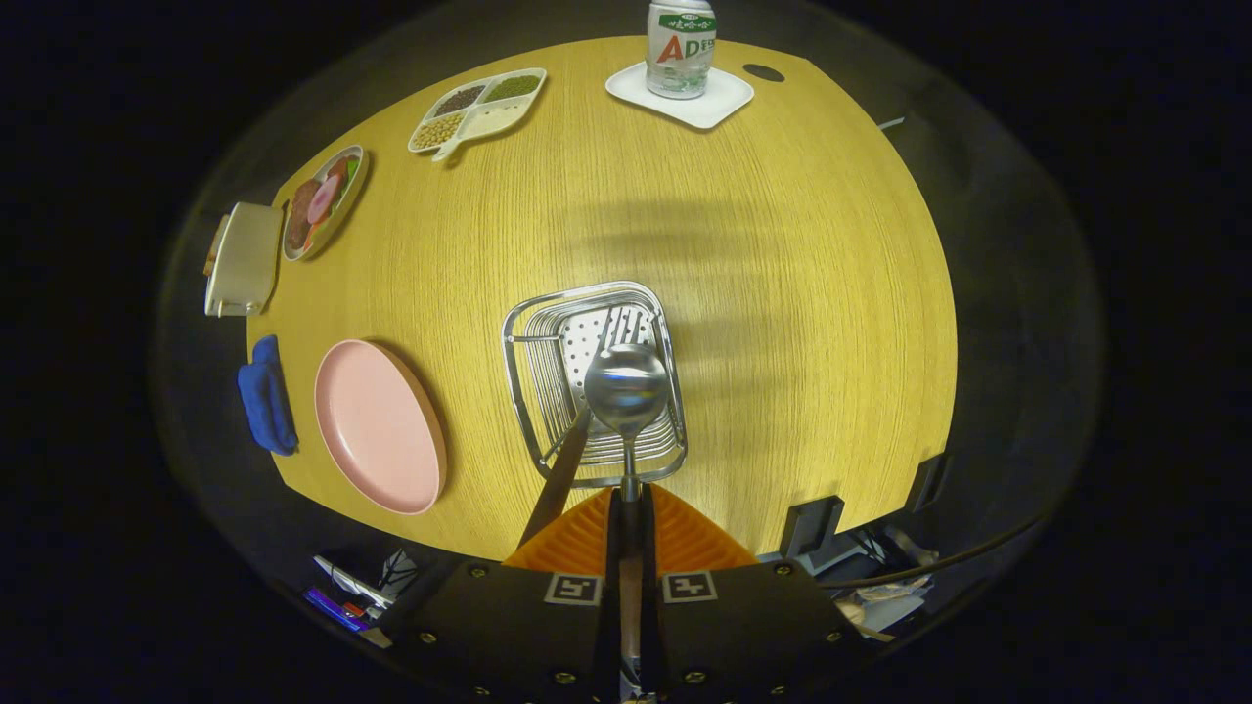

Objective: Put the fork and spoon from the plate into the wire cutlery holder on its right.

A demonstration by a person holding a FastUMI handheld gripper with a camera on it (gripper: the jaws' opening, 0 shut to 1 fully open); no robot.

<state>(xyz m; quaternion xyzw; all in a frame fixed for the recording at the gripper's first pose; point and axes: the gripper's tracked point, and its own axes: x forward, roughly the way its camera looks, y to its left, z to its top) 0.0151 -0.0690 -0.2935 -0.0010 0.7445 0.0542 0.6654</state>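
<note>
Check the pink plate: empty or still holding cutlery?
Empty: the pink plate shows bare; the hand-held gripper holds the spoon over the wire holder.

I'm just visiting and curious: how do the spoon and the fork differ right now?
The spoon is clamped by its handle in the gripper, bowl up over the wire cutlery holder; the fork already lies inside the holder, free of the fingers. The spoon ends in a rounded bowl, the fork in tines. Both look like shiny metal.

The gripper (626, 508) clamps the spoon (626, 389) by its handle, bowl above the wire cutlery holder (528, 391), which contains the fork (618, 328). The pink plate (377, 425) lies near the tabletop (782, 293) edge.
</note>
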